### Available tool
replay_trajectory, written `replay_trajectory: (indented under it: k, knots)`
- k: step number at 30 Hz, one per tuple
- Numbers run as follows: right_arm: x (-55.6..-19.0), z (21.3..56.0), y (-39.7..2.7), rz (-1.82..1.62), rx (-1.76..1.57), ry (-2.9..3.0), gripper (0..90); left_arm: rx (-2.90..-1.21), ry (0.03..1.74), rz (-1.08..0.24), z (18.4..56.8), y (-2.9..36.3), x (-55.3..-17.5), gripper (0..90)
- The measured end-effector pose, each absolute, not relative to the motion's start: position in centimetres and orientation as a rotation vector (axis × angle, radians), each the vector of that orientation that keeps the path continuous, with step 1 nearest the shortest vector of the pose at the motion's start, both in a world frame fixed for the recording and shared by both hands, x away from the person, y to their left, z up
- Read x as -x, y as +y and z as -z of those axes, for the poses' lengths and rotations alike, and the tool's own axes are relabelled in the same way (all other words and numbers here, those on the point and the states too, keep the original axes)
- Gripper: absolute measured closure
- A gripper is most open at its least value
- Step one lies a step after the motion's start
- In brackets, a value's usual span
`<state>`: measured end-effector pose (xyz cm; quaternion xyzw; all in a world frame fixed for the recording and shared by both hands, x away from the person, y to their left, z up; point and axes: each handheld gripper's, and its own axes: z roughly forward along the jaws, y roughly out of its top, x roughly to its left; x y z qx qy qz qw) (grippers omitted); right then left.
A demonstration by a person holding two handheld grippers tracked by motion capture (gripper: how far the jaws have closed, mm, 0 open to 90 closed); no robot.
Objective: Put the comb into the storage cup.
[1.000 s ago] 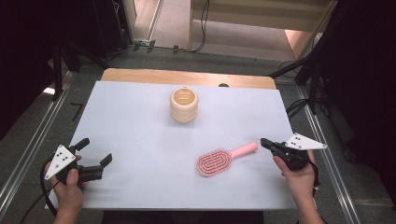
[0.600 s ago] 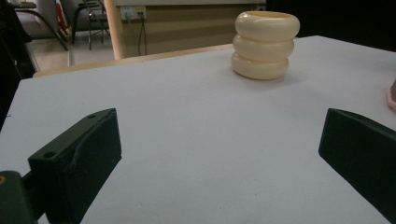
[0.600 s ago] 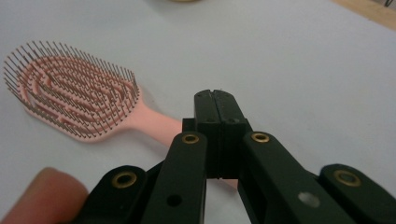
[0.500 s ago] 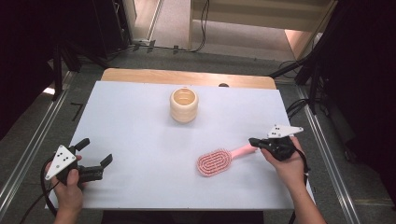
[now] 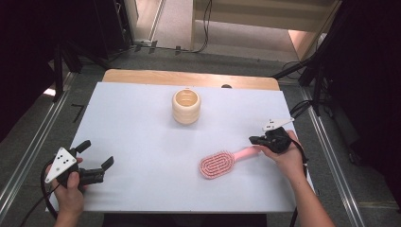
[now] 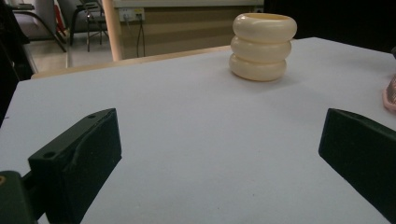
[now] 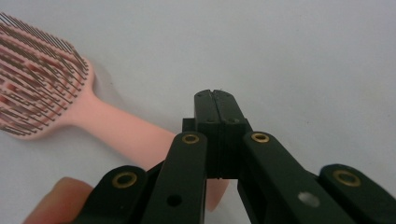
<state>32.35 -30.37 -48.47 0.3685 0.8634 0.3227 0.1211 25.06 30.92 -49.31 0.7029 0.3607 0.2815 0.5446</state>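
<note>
Brush [image 5: 219, 164] lies bristles up, lower right of the table [image 5: 142, 127], handle toward the right tool [image 5: 256, 140]. That tool's jaws are closed, empty, over the handle end. Left tool [image 5: 97, 158] gapes wide, idle, lower left.

The pink hairbrush [image 5: 222, 162] lies flat on the white table [image 5: 142, 123], bristles up. Its oval, slotted head carries rows of dark-tipped bristles and sits well out past the right gripper [image 5: 255, 140], away from its closed fingertips. The smooth pink handle [image 7: 126, 133] runs back from the head toward those fingers and passes beneath them in the right gripper view, its rounded end showing just under the black linkage; the fingers are pressed together with nothing between them.
</note>
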Motion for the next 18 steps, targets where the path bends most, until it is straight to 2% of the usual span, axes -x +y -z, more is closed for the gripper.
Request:
replay_trajectory:
  k: [18]
  knots:
    - [-33.1, 49.09, -30.82, -0.879, -1.11, 2.583, 87.4, -1.666, 0.857, -0.667, 49.34, 30.91, -25.07, 0.0]
